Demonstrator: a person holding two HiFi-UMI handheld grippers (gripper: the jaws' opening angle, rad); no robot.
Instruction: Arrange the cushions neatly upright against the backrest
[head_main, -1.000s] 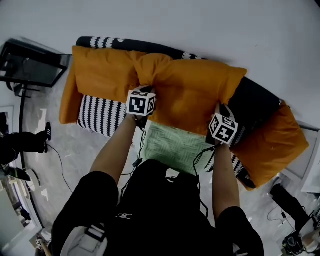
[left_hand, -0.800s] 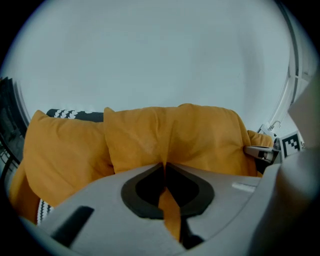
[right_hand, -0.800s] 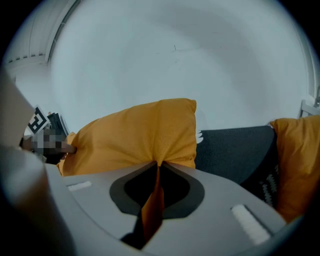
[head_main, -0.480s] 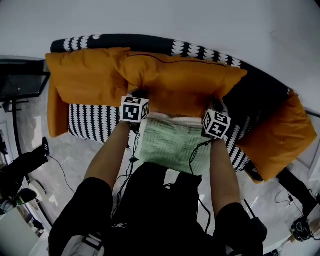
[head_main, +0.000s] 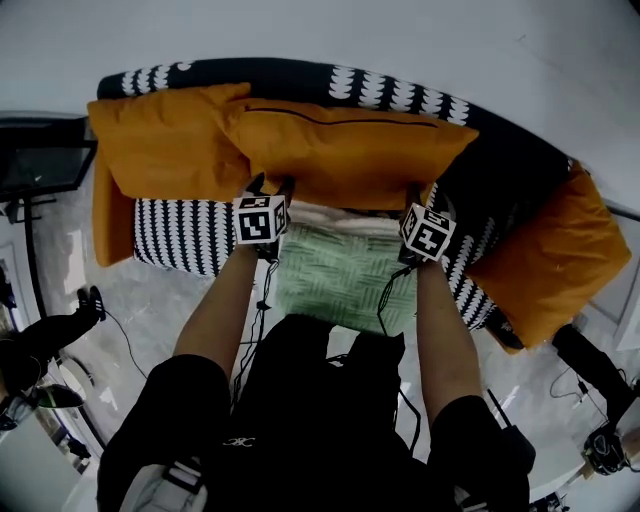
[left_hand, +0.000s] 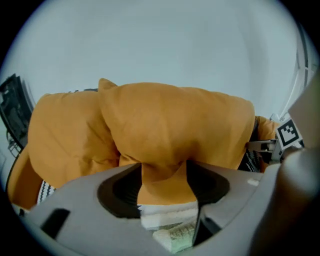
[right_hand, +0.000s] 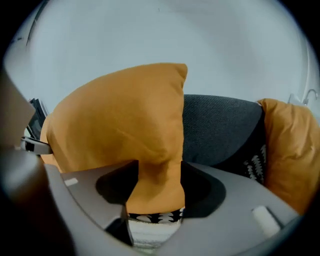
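Two tongs are letting go at once: the left tongs and right tongs, clenched on the middle cushion's lower corners a second ago, are now opening, with the orange fabric lying loose between the jaws of each. Over that second the cushion was lifted off the green seat cover and carried back. It now stands against the sofa backrest, its left end overlapping the left cushion. Assessment: the release marks this cushion as placed, provided it does not slump once free. The right cushion lies well apart at the sofa's right end, apparently not against the backrest, and probably needs attention next.
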